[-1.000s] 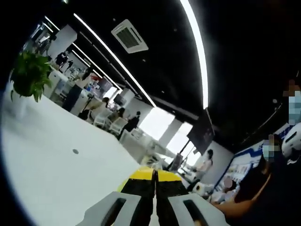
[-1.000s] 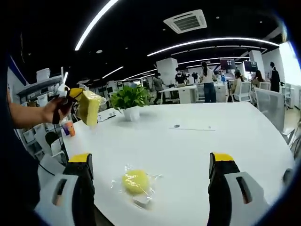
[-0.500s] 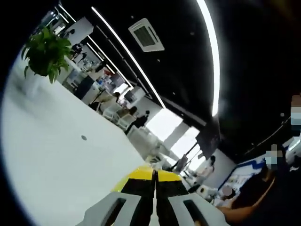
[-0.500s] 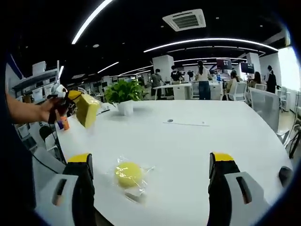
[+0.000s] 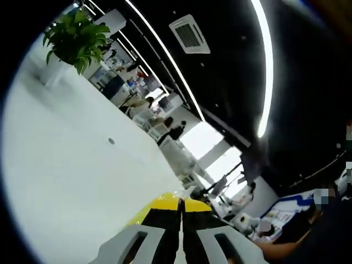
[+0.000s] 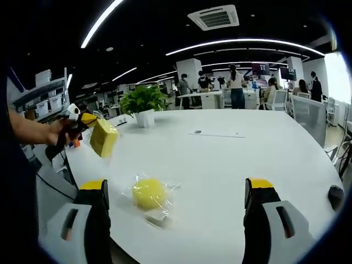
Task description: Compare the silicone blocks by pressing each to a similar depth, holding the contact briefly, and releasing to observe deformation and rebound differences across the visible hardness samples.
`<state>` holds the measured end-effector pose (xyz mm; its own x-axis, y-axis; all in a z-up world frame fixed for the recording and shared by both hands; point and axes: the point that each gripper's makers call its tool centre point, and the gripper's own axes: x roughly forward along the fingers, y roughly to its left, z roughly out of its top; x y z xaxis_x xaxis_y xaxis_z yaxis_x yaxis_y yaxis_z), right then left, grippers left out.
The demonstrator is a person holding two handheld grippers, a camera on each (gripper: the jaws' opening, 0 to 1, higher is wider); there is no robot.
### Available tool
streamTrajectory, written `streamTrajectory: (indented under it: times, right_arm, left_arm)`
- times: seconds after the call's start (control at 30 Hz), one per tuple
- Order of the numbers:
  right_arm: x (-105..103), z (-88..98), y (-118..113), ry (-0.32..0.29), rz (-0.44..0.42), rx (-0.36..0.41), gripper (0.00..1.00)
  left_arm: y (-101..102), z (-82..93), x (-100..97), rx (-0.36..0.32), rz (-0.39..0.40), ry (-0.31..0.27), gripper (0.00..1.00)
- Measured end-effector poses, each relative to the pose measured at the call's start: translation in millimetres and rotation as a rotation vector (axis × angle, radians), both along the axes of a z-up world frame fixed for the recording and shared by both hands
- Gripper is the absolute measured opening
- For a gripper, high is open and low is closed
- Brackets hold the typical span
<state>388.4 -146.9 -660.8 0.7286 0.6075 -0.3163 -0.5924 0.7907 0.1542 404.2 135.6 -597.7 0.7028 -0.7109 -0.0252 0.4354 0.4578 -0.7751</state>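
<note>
Gripping a bagged yellow block [image 6: 103, 137], my left gripper [image 6: 81, 119] holds it aloft; my right gripper [image 6: 179, 201] gapes wide over a wrapped yellow puck [image 6: 149, 193] on the table [image 6: 236, 159].

The left claw [image 6: 82, 119] hides part of the yellow silicone block [image 6: 103, 138] it grips; people beyond the counter [image 6: 231, 159] are too small to tell

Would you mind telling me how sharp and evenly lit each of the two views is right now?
Left gripper view: tilted, soft, white table overexposed, ceiling light strips flaring. Right gripper view: sharper, wrapped yellow block readable, window glare at right, fisheye bending the edges.
</note>
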Motion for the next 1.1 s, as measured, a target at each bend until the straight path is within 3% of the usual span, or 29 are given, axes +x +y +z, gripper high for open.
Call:
streamTrajectory:
  times: [0.23,0.3,0.7,1.0,1.07,1.1]
  right_arm:
    - [-3.7,-14.5,-5.1,0.049,-0.015,-0.023,0.96]
    - [-4.4,-10.4,-2.2,0.033,-0.004,-0.010,0.96]
    - [-10.7,-15.4,-2.2,0.054,-0.002,-0.011,0.96]
    - [-12.1,-16.9,-6.4,0.057,-0.008,-0.022,0.96]
    - [-11.7,-19.3,-8.3,0.060,-0.011,-0.029,0.96]
    - [-11.4,-19.7,-8.9,0.061,-0.012,-0.029,0.96]
  left_arm:
    - [3.6,-27.7,2.9,-0.017,0.001,0.073,0.00]
    - [5.6,-35.7,3.3,-0.014,0.012,0.087,0.00]
    - [18.1,-56.4,9.3,-0.074,0.059,0.178,0.00]
    - [21.7,-77.8,15.8,-0.052,0.078,0.231,0.00]
    - [20.8,-81.1,16.1,-0.018,0.074,0.224,0.00]
    - [26.1,-88.9,18.5,0.044,0.079,0.211,0.00]
